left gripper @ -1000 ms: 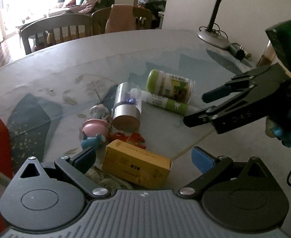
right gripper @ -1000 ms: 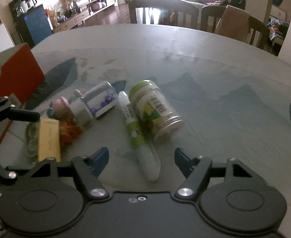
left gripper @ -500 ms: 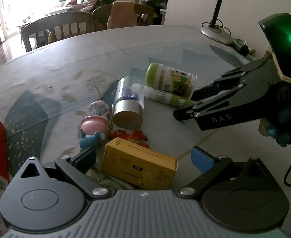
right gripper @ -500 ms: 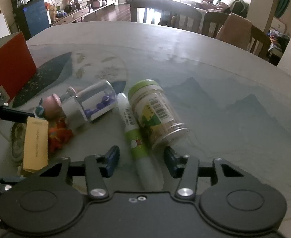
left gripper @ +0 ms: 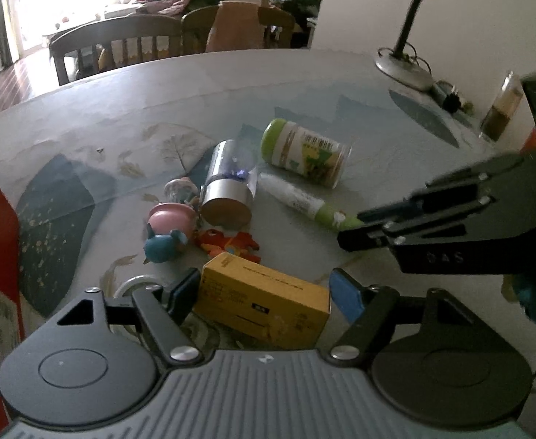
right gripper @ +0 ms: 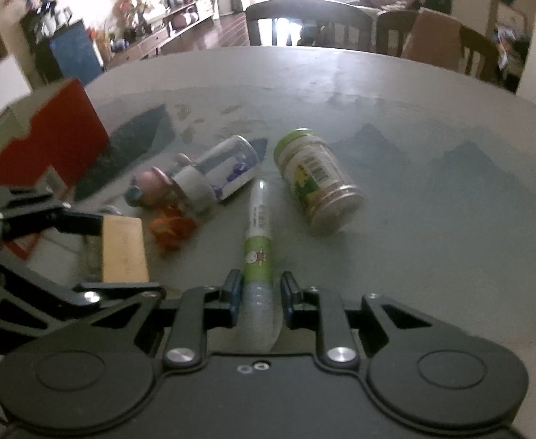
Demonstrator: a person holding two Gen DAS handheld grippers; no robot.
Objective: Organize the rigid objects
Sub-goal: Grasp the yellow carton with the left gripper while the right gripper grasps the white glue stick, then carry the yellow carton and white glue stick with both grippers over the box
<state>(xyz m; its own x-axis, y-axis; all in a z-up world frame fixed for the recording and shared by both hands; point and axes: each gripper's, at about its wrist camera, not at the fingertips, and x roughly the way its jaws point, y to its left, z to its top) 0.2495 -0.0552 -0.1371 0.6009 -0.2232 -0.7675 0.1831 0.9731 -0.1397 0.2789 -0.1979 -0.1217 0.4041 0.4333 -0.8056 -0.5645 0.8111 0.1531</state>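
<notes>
Two grasps are being set up at once on the bench. The right tool is being held narrow, its jaws having just been closing, w/ pads pressed on the clear cap end of the green-and-white tube. The tube is lying flat, long axis running straight away from the tool, almost in line w/ the pointing direction, so the near end is being gripped and the far white end is pointing toward the clear dome bottle and the green-lid jar. Jar is lying on its side just right of the tube, apart from it.

The left tool is being held fairly wide, jaws having just been closing in; the yellow box is sitting between the pads, left pad looks touching or nearly, right pad still shows a gap, so not gripped yet by my reading. Box long axis is lying crosswise between the pads, slightly skewed.

Beyond the box, the orange toy, blue figure and pink figure are clustered near the dome bottle. A red bin is standing on the left side, nearer the left tool. Lifting the tube probably calls for a straight pull back along its axis, to avoid nudging the jar.
</notes>
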